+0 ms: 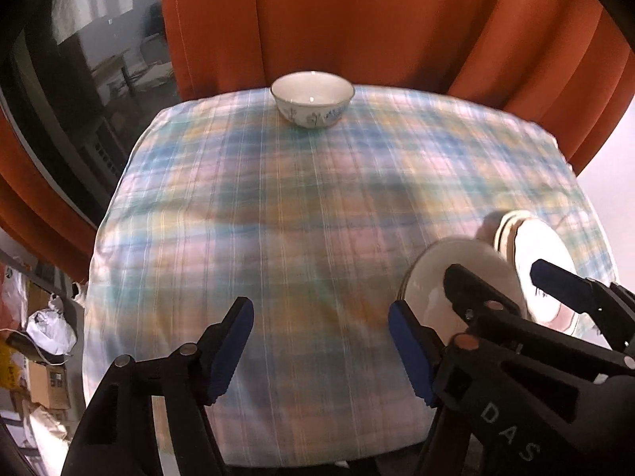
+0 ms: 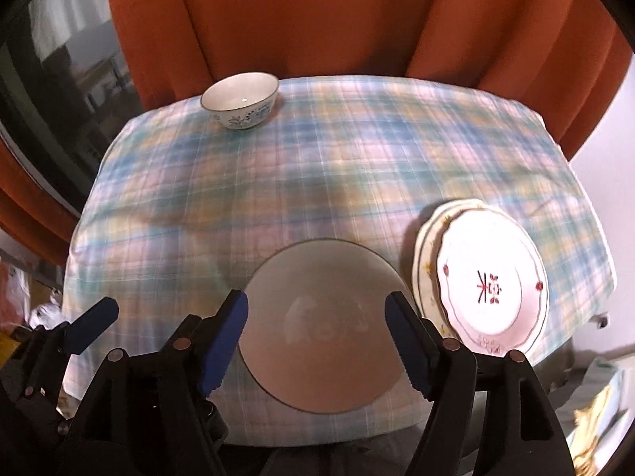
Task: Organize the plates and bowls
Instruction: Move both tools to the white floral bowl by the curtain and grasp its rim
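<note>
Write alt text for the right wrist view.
The open right gripper hovers over a large plain bowl on a plaid tablecloth, beside two stacked plates. A small floral bowl sits at the far edge.

Lighting moderate, warm, indoor. Motion blur smears the plaid tablecloth [image 1: 278, 218] in both views. Soft shadows cross its centre. The big bowl [image 2: 321, 333] shows a faint reflection. Fisheye bending and dark vignetting at corners. The right wall [image 2: 603, 182] is overexposed.
</note>
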{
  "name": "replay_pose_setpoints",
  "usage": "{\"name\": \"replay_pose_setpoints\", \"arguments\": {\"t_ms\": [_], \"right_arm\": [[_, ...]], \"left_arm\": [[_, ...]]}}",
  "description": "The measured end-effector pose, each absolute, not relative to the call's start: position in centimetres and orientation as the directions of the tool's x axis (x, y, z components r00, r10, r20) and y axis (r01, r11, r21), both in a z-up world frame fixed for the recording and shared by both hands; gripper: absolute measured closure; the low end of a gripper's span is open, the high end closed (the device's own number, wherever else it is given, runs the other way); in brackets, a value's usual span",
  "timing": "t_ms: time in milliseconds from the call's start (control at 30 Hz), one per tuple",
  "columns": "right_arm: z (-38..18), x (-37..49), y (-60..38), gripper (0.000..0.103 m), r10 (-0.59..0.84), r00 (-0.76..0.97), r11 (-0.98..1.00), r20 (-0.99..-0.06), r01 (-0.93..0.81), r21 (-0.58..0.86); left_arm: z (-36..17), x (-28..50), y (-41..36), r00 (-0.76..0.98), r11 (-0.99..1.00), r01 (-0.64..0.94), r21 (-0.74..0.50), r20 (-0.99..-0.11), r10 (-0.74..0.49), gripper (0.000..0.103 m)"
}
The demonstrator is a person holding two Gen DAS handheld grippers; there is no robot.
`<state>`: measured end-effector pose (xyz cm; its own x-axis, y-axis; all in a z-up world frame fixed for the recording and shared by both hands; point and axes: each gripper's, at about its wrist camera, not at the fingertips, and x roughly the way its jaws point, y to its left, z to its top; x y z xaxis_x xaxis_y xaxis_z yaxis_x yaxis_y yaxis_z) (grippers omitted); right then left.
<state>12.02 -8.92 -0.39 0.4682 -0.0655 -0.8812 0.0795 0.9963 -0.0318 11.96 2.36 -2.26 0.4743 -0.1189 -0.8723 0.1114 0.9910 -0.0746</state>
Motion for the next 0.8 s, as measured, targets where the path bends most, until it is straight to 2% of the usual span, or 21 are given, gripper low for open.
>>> {"name": "replay_pose_setpoints", "arguments": {"t_ms": [300,433,633,800], "right_arm": [[1.6,17.9,-8.6,0.028,-0.034,0.527,0.999,-0.849,0.039,-0.015],[1.3,21.9,-9.1,0.028,0.067,0.525,0.998,-0.849,-0.033,0.059],[0.5,27.4,-9.1,0.028,0.133,0.52,0.991,-0.844,-0.077,0.109],[0.1,31.9,-8.9,0.027,0.12,0.516,0.99,-0.848,-0.125,0.064]], "left_arm": [[-0.4,17.9,2.5,0.525,0.994,0.088,-0.065,-0.845,-0.102,0.032],[-0.4,20.8,2.5,0.508,0.998,0.05,-0.048,-0.859,-0.067,0.031],[-1.0,25.6,2.1,0.513,1.0,-0.017,0.014,-0.858,0.021,0.031],[-2.1,29.5,1.8,0.511,0.998,-0.058,0.028,-0.858,0.053,0.031]]}}
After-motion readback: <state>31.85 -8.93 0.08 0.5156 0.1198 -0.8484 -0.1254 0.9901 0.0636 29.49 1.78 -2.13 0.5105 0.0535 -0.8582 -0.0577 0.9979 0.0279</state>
